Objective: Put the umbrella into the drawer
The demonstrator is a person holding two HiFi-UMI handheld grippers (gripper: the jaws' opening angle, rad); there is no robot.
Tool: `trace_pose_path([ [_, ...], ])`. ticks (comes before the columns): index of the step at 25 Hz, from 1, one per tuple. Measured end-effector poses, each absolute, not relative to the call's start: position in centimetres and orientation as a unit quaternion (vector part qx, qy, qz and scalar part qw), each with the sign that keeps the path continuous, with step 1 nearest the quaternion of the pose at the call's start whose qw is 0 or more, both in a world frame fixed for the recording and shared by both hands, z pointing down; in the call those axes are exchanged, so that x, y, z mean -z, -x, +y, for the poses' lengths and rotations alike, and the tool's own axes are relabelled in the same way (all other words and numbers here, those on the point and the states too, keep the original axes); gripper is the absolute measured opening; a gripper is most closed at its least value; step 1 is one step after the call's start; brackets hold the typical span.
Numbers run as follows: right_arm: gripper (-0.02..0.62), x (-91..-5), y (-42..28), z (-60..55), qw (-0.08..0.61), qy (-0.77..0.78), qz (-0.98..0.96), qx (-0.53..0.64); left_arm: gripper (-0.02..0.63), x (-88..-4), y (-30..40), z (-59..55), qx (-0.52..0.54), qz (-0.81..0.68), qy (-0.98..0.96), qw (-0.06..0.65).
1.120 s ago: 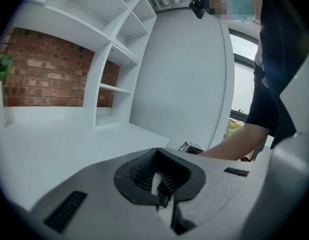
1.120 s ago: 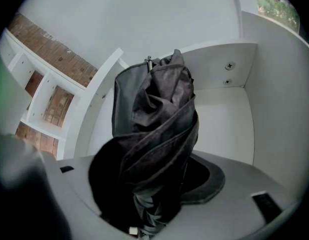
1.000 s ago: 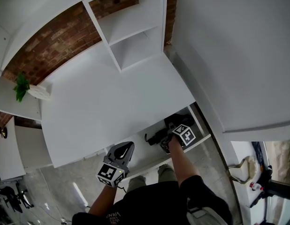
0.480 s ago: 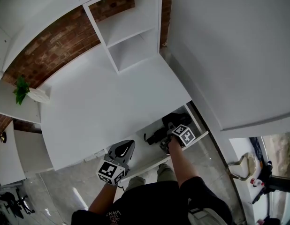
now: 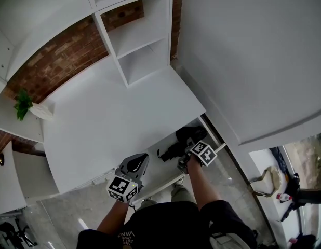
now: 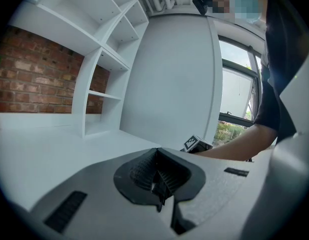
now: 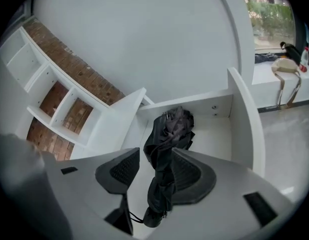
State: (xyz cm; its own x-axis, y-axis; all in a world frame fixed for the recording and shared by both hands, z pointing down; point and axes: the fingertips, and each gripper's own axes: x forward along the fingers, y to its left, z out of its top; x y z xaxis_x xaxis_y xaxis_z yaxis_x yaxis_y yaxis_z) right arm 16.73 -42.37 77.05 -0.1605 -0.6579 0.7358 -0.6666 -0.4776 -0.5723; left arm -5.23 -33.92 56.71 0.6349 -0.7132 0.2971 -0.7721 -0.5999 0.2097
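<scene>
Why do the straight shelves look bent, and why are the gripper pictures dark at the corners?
Head view: the wide lens bows the shelves. Right gripper view: same fisheye curve on the drawer wall, black corners round a circular image; the umbrella is sharp. Left gripper view: the window is washed out.

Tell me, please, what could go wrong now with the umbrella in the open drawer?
1. The right gripper is closing with the umbrella between its jaws, against one pad; it may pinch the fabric and lift the umbrella out of the drawer.
2. The handle cord lies near the other jaw and could snag on it.
3. The bunched fabric may catch when the drawer is pushed shut.
</scene>
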Motion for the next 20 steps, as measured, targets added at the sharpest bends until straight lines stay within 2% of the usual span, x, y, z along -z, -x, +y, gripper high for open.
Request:
trace_pose_path([
  [6,0.056,-72.9,-16.7,-41.6,-0.002,-0.653,-0.553,-0.517,0.008,-56.0,5.8,-33.2,-0.081,-0.410,-0.895,0.156],
  [10,0.013,-70.9,-16.2,-40.7,0.005,-0.656,-0.575,-0.489,0.008,-55.5,6.2,-32.8,-0.075,-0.403,-0.900,0.151],
  [20,0.002,-64.4,-14.1,-37.3,0.010,-0.656,-0.649,-0.385,0.008,-54.5,7.7,-31.3,-0.067,-0.380,-0.912,0.140],
])
